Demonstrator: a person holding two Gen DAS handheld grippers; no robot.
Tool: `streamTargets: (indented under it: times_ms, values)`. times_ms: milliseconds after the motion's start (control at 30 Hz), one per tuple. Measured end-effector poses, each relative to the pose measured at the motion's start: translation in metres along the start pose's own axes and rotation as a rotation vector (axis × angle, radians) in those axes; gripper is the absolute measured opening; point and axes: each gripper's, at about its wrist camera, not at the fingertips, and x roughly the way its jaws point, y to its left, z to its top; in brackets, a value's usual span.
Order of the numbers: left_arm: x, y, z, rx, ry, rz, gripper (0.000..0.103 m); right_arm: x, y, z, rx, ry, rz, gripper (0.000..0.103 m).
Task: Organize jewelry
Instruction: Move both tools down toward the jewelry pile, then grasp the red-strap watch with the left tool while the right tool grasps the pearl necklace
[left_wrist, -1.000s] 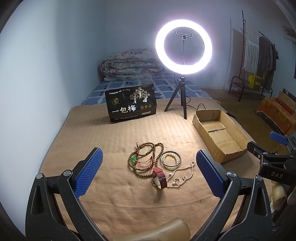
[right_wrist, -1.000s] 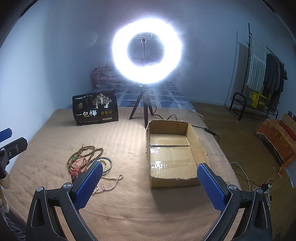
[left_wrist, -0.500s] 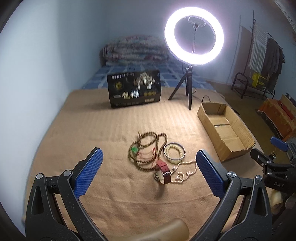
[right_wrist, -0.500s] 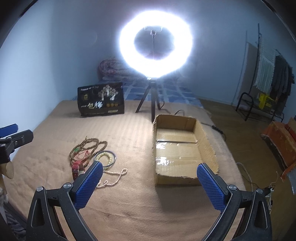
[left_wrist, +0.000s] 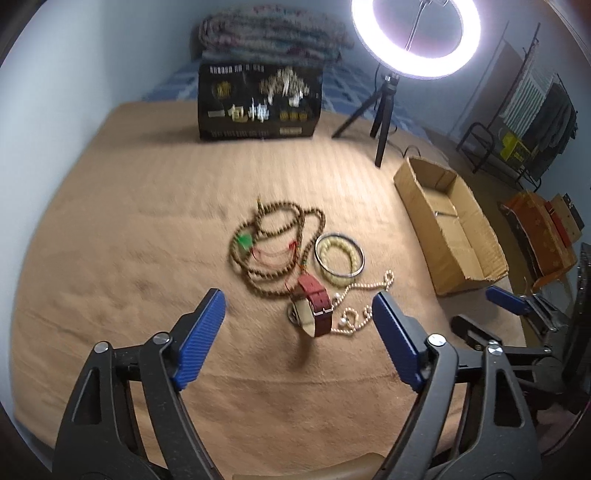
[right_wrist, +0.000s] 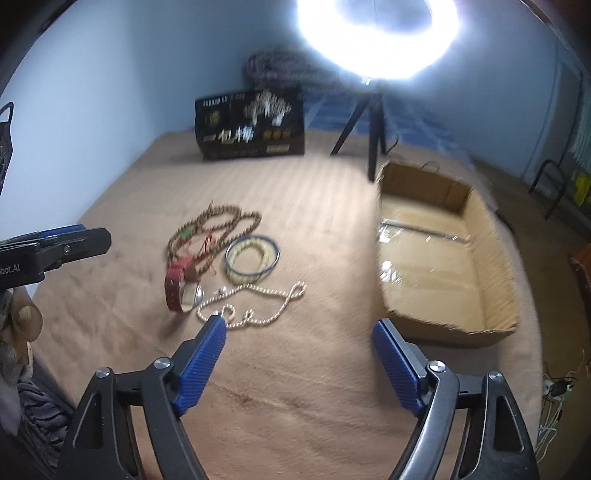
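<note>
Approach step, nothing picked yet. Your left gripper (left_wrist: 299, 325) is closing, nothing gripped; the red-strapped watch (left_wrist: 314, 306) lies just ahead between its jaws. Your right gripper (right_wrist: 299, 343) is closing too, empty; the pearl necklace (right_wrist: 255, 302) sits ahead-left, the cardboard box (right_wrist: 443, 325) ahead-right. Next: descend squarely onto one piece.

Wood beads (left_wrist: 277, 243), red watch (left_wrist: 314, 310), bangle (left_wrist: 340, 258), pearl strand (left_wrist: 364, 306) clustered near empty cardboard box (left_wrist: 450, 225).

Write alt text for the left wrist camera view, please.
The left gripper, jaws closing with nothing between them, hovers over a red-strapped watch, brown bead necklace, bangle and pearl strand on a tan blanket. An open cardboard box sits right.
</note>
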Motion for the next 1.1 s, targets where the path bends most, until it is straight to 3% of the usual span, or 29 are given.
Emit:
streamTargets:
  times_ms: [267,667,1100]
  values:
    - [0.032,-0.004,-0.001,-0.006,0.087,-0.006,0.072,0.037,-0.002,0.012,0.041,0.115,0.074,0.068]
    - [0.07,-0.012,-0.002,-0.01,0.177,0.002,0.067,0.084,-0.004,0.015,0.084,0.24,0.092,0.043]
    - [0.098,-0.008,-0.002,-0.027,0.238,0.018,0.05,0.118,-0.003,0.021,0.1,0.275,0.049,0.036]
